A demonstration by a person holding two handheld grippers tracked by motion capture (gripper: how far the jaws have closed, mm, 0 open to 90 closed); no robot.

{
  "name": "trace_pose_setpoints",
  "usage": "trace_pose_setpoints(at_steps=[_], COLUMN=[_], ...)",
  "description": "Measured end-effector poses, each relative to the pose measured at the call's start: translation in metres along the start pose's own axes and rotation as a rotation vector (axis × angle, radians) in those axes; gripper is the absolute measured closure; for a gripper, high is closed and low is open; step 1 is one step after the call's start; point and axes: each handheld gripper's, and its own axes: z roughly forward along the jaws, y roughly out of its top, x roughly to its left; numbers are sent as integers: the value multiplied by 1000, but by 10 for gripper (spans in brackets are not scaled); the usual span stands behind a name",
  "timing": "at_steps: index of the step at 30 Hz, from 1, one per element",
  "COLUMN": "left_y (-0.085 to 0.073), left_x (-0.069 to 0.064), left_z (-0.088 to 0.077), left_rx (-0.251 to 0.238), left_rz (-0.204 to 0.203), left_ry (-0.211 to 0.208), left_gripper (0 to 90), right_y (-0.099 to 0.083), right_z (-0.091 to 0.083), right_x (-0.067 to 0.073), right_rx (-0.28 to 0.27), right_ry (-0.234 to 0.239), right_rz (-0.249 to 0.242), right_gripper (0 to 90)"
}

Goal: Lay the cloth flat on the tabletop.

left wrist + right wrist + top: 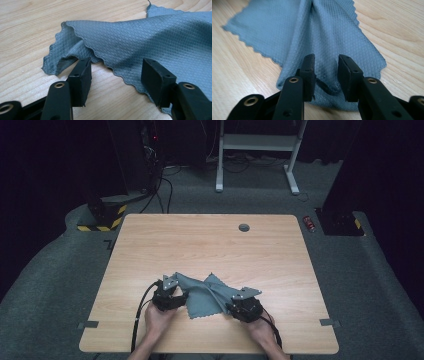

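The left hand-held gripper (113, 75) has its jaws spread, one over the scalloped edge of the grey diamond-textured cloth (207, 295); the right hand-held gripper (325, 75) straddles a ridge unpinched. The cloth lies crumpled on the light wooden surface (210, 240); it looks released, with flattening or folding left.

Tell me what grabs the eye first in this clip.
A crumpled grey cloth lies near the front edge of the wooden table. The left gripper and right gripper flank it, jaws open, each at one end of the cloth.
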Motion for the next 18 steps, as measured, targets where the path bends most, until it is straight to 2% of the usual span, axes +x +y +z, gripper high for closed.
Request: trace_pose_setpoints(at_steps=[2, 3, 5, 9, 10, 11, 12, 13, 18], left_y=[-2, -3, -3, -3, -3, -3, -3, -3, -3], left_x=[0, -1, -1, -1, -1, -1, -1, -1, -1], left_z=[1, 1, 1, 2, 1, 1, 2, 1, 1], left_rx=[-15, -24, -23, -21, -18, -18, -18, -18, -16], left_rz=[2, 19, 18, 10, 1, 1, -1, -2, -2], left_ry=[8, 17, 19, 29, 37, 37, 39, 41, 41], left_gripper=[421, 421, 416, 392, 364, 360, 357, 357, 355], right_y=[1, 3, 11, 27, 37, 37, 48, 48, 70], right_z=[-1, -2, -5, -6, -1, -1, 8, 8, 37], right_x=[-2, -5, -10, -18, -22, -22, -26, -26, -30], right_rx=[-11, -23, -58, -105, -102, -102, -68, -68, -17], right_ry=[8, 9, 9, 7, 5, 5, 14, 14, 8], right_rz=[10, 22, 54, 64, 62, 62, 74, 74, 72], right_gripper=[659, 651, 629, 602, 605, 605, 635, 635, 660])
